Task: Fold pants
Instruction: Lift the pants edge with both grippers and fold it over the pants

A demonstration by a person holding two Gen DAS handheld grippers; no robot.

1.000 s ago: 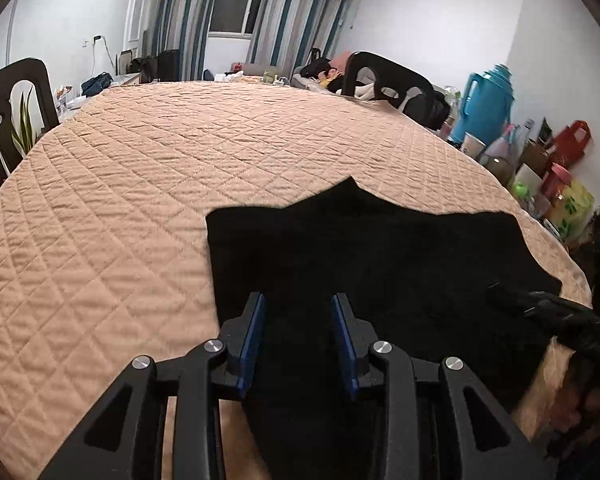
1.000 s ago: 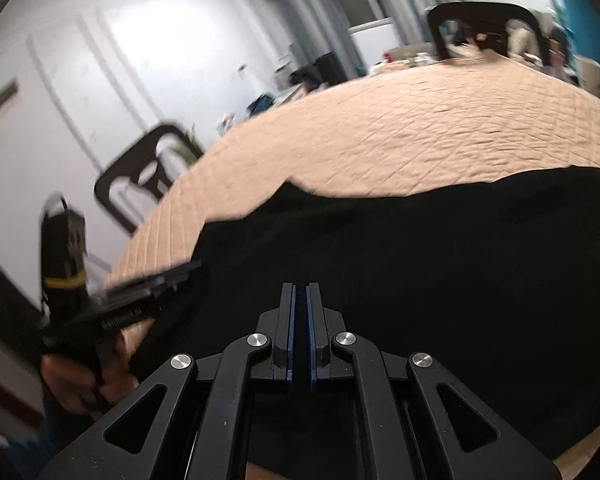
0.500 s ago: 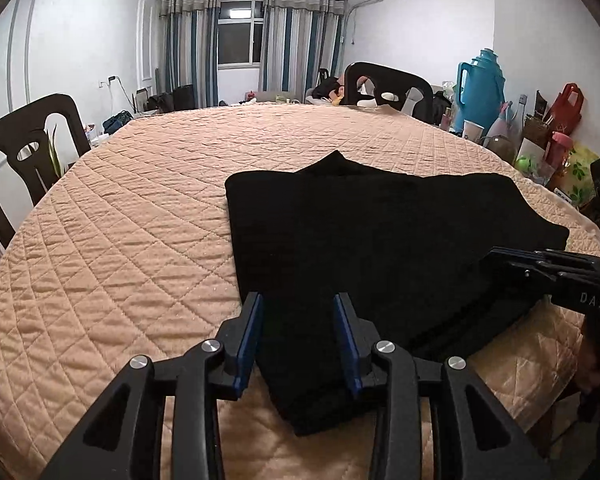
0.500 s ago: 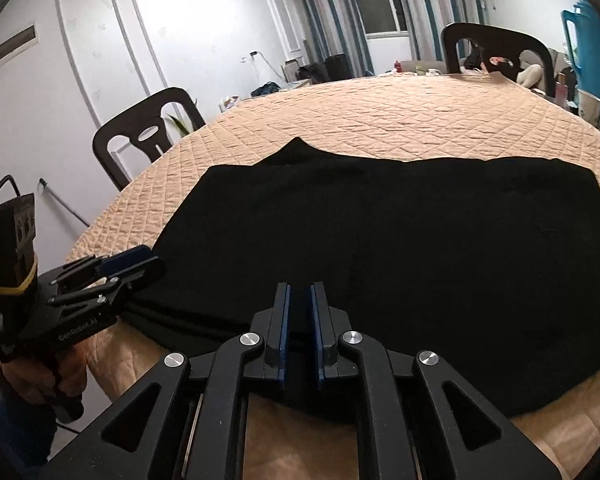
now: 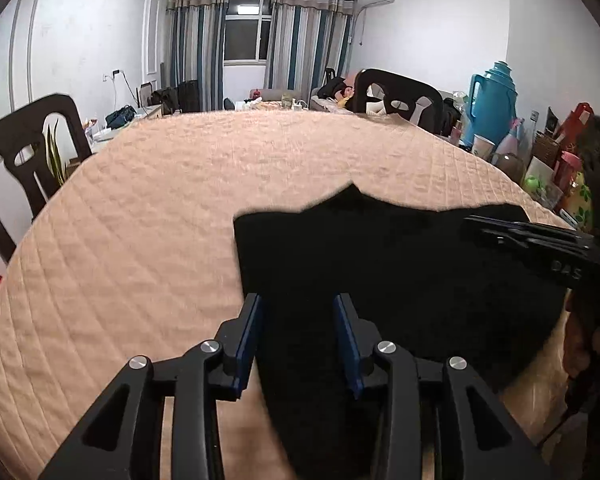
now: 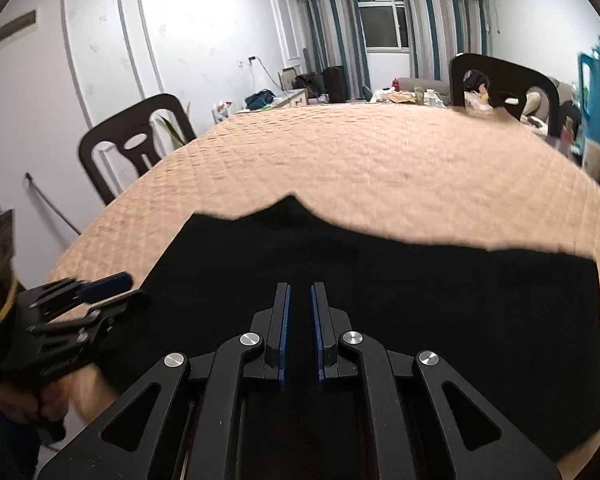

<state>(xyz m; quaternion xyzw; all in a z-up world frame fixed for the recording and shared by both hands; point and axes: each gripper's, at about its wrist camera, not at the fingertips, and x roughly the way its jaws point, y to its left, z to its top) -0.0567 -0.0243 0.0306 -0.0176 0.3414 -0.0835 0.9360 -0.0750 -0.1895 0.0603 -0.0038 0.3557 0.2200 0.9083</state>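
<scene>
The black pants [image 5: 380, 264] lie folded flat on the near part of the peach quilted table [image 5: 180, 208]; they also show in the right wrist view [image 6: 420, 288]. My left gripper [image 5: 298, 312] is open and empty, over the pants' left edge. My right gripper [image 6: 299, 300] is slightly open and empty, above the pants' near middle. Each gripper shows in the other's view: the right one [image 5: 520, 236] at the right, the left one [image 6: 96, 292] at the pants' left corner.
Dark chairs stand at the left [image 5: 24, 152] and the far right [image 5: 396, 96] of the table. A teal thermos [image 5: 492, 104], cups and bags crowd a side surface at the right. The table's near edge lies just below the pants.
The right gripper has opened from shut to a narrow gap. Both grippers have moved over the pants, and both views have shifted; the pants lie still.
</scene>
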